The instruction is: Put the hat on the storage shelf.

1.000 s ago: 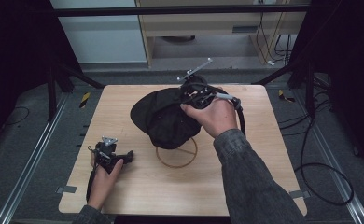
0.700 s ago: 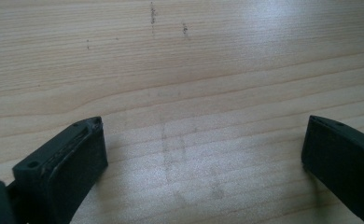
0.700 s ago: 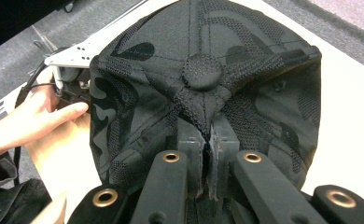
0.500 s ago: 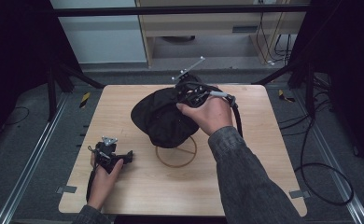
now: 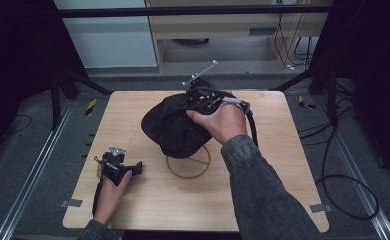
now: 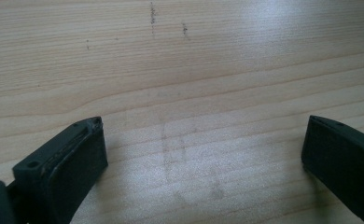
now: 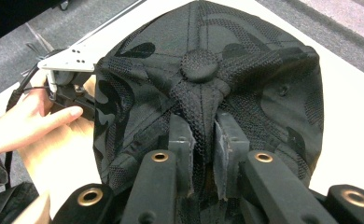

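Observation:
A black camouflage-mesh cap (image 5: pixel 173 125) hangs over the middle of the wooden table (image 5: pixel 273 190). My right gripper (image 5: pixel 201 101) holds it from the far right side. In the right gripper view the jaws are shut (image 7: pixel 203 135), pinching a fold of the cap (image 7: pixel 264 79) just below its top button. My left gripper (image 5: pixel 125 167) rests on the table at the front left, apart from the cap. In its own view it (image 6: pixel 203 140) stands wide open over bare wood, with nothing between the fingers (image 6: pixel 68 163).
A thin brown ring with spokes (image 5: pixel 189 169) lies on the table, partly under the cap's near edge. Metal rails run along both sides of the table, and cables lie on the floor at the right (image 5: pixel 343 180).
My right hand has drifted slightly to the left with the cap still in the gripper. The left gripper has stayed in place.

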The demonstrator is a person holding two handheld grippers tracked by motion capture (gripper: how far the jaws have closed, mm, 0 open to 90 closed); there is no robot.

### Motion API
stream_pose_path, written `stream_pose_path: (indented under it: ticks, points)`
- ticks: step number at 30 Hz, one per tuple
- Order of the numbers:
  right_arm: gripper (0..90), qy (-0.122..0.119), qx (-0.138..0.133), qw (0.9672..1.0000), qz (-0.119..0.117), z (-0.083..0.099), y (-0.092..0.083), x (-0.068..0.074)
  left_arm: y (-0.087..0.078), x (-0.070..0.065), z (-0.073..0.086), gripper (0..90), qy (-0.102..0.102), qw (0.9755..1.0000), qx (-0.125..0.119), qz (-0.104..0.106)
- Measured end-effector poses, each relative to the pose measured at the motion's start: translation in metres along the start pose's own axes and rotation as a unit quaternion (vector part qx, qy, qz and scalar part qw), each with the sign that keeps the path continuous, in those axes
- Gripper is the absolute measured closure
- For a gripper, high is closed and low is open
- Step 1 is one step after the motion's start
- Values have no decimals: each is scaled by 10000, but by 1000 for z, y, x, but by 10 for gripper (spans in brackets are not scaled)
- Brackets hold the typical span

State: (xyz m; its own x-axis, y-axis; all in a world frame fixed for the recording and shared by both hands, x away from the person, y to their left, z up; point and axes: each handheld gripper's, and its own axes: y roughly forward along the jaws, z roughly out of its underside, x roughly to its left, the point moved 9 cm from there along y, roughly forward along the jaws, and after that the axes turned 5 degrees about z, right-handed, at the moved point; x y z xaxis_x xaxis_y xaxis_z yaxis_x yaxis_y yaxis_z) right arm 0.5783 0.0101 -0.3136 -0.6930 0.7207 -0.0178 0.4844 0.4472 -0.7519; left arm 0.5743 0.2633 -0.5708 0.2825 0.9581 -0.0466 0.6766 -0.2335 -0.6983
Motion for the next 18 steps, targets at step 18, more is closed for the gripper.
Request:
stream_pose_path:
  ticks: [18]
  points:
    - [665, 98, -136, 9999, -7, -3, 2, -1, 0, 0, 0, 0, -2, 10000, -2, 1]
